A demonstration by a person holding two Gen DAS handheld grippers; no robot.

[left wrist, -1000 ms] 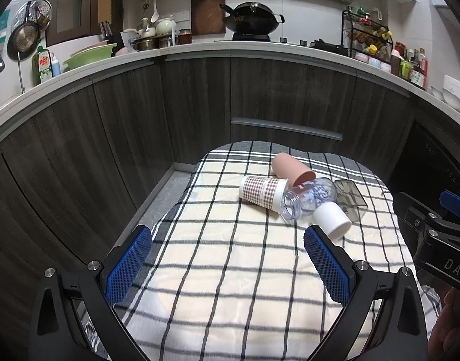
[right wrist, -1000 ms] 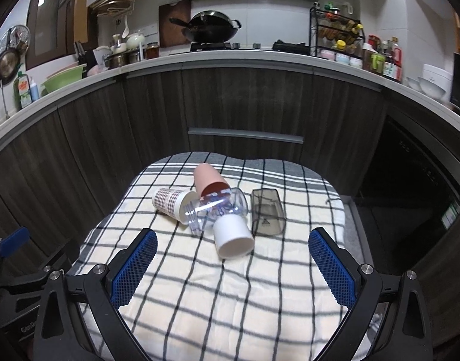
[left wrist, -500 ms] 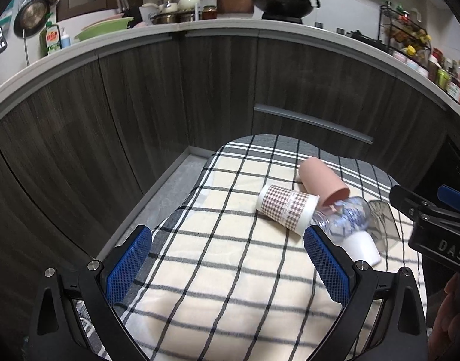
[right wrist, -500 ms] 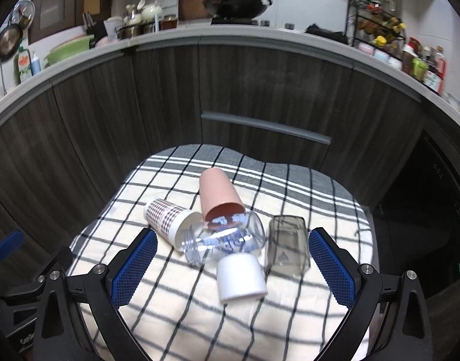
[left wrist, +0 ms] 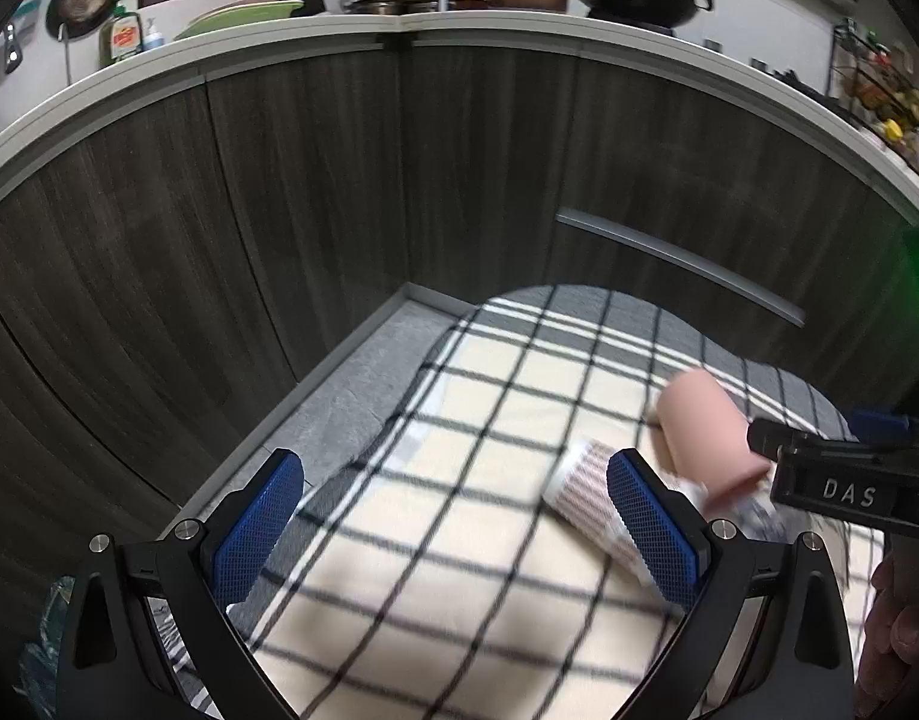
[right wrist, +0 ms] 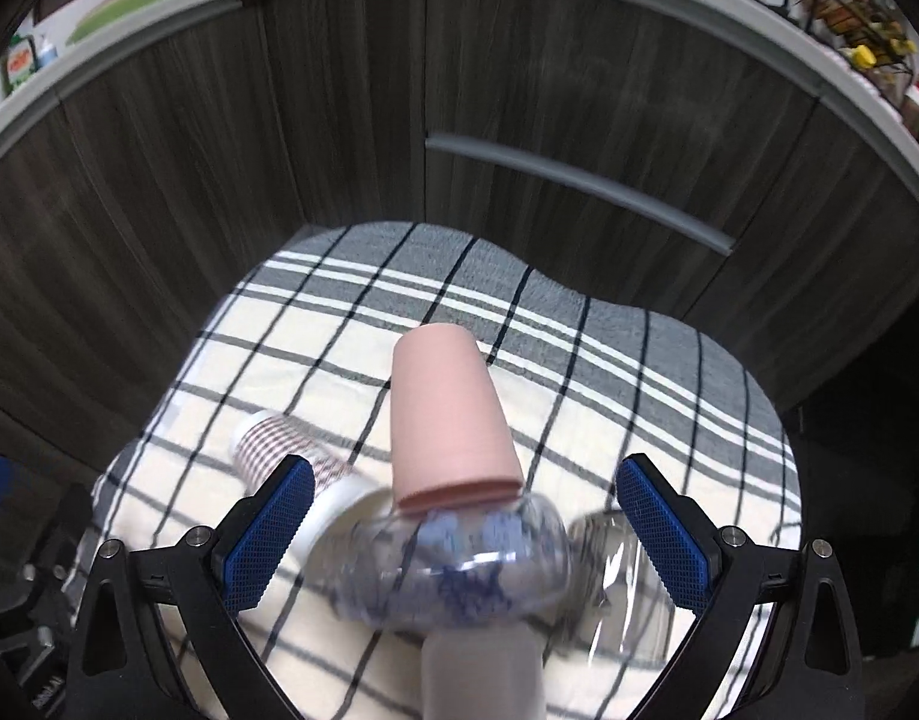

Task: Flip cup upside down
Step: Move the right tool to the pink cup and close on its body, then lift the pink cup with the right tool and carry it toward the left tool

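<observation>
Several cups lie on their sides in a cluster on the checked cloth (right wrist: 315, 324). A pink cup (right wrist: 450, 414) points its base away from me. A clear cup with blue print (right wrist: 459, 564) lies across its mouth. A brown checked paper cup (right wrist: 279, 450) lies to the left, a white cup (right wrist: 489, 666) nearest me, and a clear grey cup (right wrist: 621, 576) to the right. My right gripper (right wrist: 465, 540) is open, its pads either side of the clear cup, touching nothing. My left gripper (left wrist: 453, 528) is open and empty, left of the paper cup (left wrist: 585, 498) and pink cup (left wrist: 705, 432).
Dark wooden cabinet fronts (right wrist: 519, 90) with a grey handle (right wrist: 579, 186) curve behind the cloth. A grey ledge (left wrist: 339, 396) runs left of the cloth. The right gripper's body (left wrist: 843, 480) stands at the right in the left wrist view. The worktop (left wrist: 399, 30) carries pots and bottles.
Both grippers have moved forward and lower toward the cups. The right gripper now straddles the clear cup; the left view has swung left. The cups have not moved.
</observation>
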